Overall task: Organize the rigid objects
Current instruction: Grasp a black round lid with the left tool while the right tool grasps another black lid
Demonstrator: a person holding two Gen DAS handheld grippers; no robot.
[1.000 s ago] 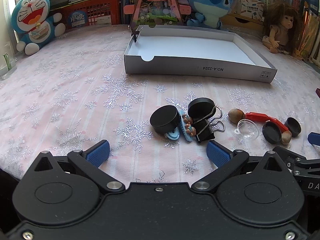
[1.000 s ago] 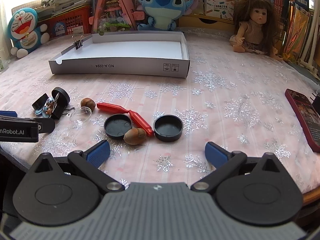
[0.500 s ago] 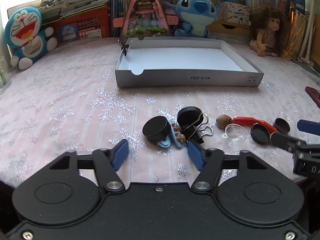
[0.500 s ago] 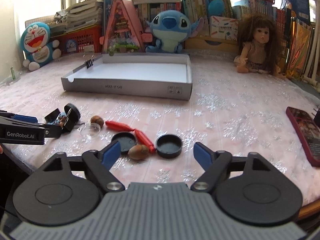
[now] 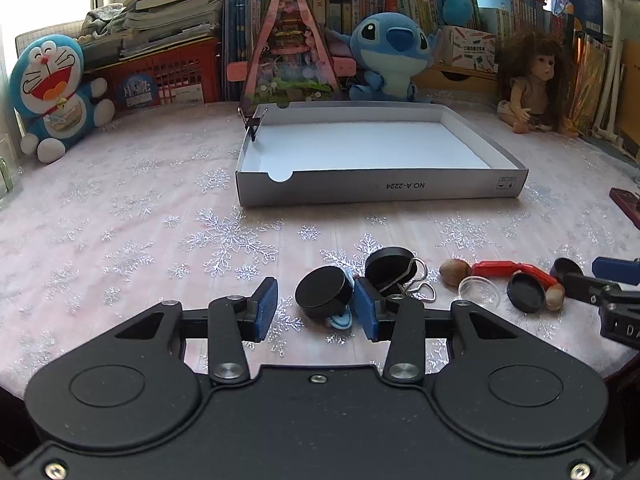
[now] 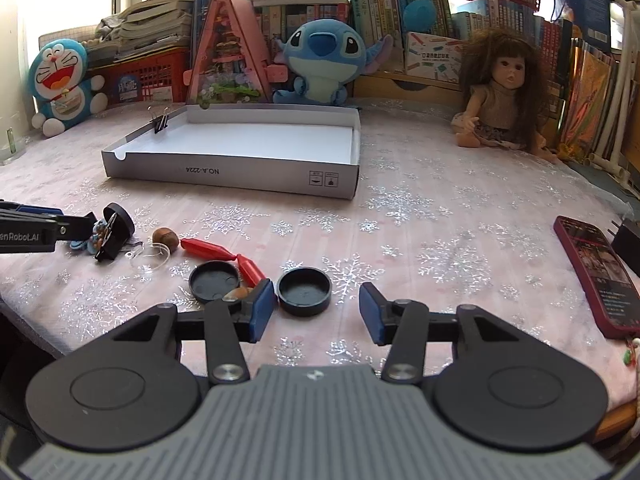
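Both grippers are at the approach step, nothing gripped. The left gripper (image 5: 315,310) stands partly open, its pads flanking a black round cap (image 5: 323,291) that lies tilted in the clutter on the desk (image 5: 120,216). The right gripper (image 6: 317,312) is likewise partly open and empty, with a shallow black lid (image 6: 305,290) just beyond its fingertips at 12 o'clock. The white box (image 5: 376,190) sits well apart, further at 12 o'clock — empty but for a binder clip (image 5: 253,123) on its rim. Next, I judge, each must close squarely and lift.
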